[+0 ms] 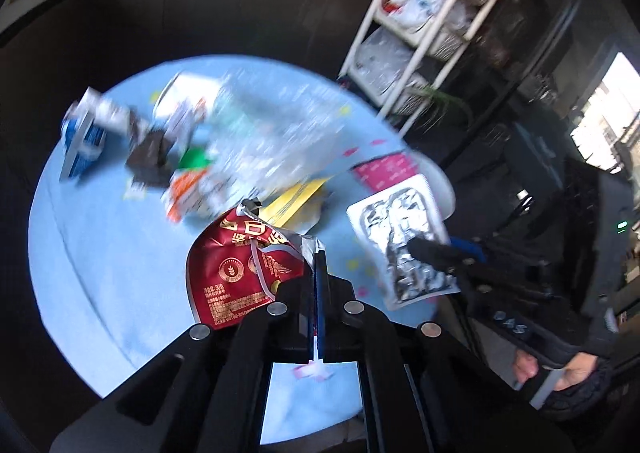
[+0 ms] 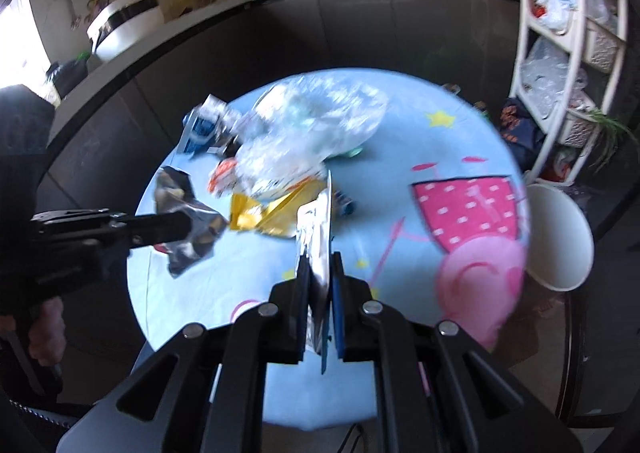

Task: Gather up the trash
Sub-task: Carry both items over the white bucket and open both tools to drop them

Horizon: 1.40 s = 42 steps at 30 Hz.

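My left gripper (image 1: 318, 253) is shut on a red snack wrapper (image 1: 236, 273) and holds it above the round table; in the right wrist view the wrapper shows its silver inside (image 2: 188, 221) at the left gripper's tip (image 2: 192, 227). My right gripper (image 2: 320, 265) is shut on a flat silver foil packet (image 2: 318, 237), seen edge-on; in the left wrist view the packet (image 1: 400, 245) shows its face at the right gripper's tip (image 1: 416, 247). More trash lies on the table: a clear plastic bag (image 2: 312, 125), a yellow wrapper (image 2: 268, 209), a blue-white carton (image 2: 200, 125).
The round table has a light blue cartoon cloth (image 2: 440, 157). A white bin (image 2: 560, 237) stands off its right edge. A white shelf rack (image 2: 568, 53) with bags is at the far right. A dark counter (image 2: 280, 13) curves behind the table.
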Each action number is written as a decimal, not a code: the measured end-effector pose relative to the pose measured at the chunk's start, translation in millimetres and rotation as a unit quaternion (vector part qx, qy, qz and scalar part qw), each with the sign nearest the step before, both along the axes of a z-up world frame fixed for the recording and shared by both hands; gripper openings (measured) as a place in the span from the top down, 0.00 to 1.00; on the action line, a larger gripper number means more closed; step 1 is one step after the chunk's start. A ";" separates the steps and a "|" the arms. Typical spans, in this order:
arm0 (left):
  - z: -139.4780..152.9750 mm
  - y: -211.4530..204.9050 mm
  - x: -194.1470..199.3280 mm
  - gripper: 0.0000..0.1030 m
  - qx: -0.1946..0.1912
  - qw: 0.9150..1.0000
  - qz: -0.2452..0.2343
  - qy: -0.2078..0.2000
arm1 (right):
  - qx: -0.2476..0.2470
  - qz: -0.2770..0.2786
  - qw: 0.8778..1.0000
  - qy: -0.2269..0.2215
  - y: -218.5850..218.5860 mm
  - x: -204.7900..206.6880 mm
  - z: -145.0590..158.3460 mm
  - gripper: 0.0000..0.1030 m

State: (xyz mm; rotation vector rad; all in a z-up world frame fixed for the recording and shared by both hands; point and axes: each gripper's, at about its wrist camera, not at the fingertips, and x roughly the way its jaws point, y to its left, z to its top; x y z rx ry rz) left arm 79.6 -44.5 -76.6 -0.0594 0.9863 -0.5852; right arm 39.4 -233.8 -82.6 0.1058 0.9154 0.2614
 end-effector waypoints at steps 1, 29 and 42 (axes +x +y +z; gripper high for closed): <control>7.1 -6.2 0.5 1.00 -0.009 1.000 -0.007 -0.007 | 0.000 -0.010 1.000 -0.006 -7.5 -1.2 4.8 0.89; -31.8 -324.8 122.1 0.99 -0.080 0.973 -0.203 0.068 | 0.020 -0.255 0.967 0.004 -284.0 34.5 -76.0 0.89; -99.9 -384.2 156.2 0.99 -0.021 0.974 -0.203 0.097 | 0.039 -0.256 0.965 0.040 -318.6 70.9 -133.5 0.86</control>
